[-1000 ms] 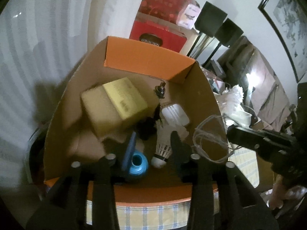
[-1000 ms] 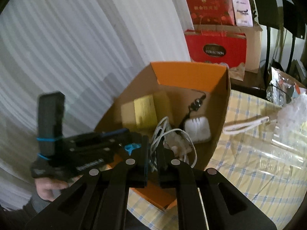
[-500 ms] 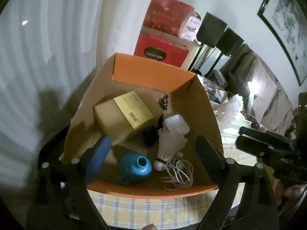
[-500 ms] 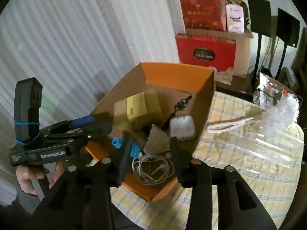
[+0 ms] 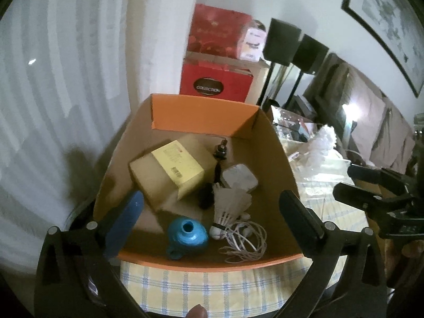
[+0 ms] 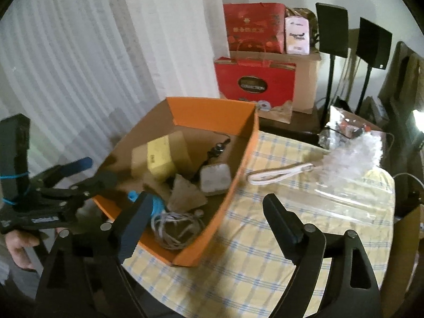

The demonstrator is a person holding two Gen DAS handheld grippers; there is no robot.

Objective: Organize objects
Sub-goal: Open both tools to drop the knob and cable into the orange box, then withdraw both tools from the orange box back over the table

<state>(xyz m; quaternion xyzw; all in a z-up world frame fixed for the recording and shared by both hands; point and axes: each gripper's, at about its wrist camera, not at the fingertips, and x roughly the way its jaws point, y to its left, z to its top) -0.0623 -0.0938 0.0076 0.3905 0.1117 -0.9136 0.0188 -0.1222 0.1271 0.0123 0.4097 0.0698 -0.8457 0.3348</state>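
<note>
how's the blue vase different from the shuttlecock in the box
The blue vase is glossy, round and squat; the shuttlecock is white and feathered, flaring into a cone. The vase's dark mouth faces the camera, while the shuttlecock's rounded tip points to the near wall. The shuttlecock touches the coiled white cable; the vase lies clear of it. Both lie inside the orange box.

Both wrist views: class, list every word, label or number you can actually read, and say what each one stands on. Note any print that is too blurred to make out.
"COLLECTION": dark oval on the lower red gift bag.
Gold characters on the upper red box: too blurred.
Dark print on the pink-white pack: too blurred.
Print and barcode on the yellow box in the orange carton: too small.
White lettering on the left gripper body: blurred.
</note>
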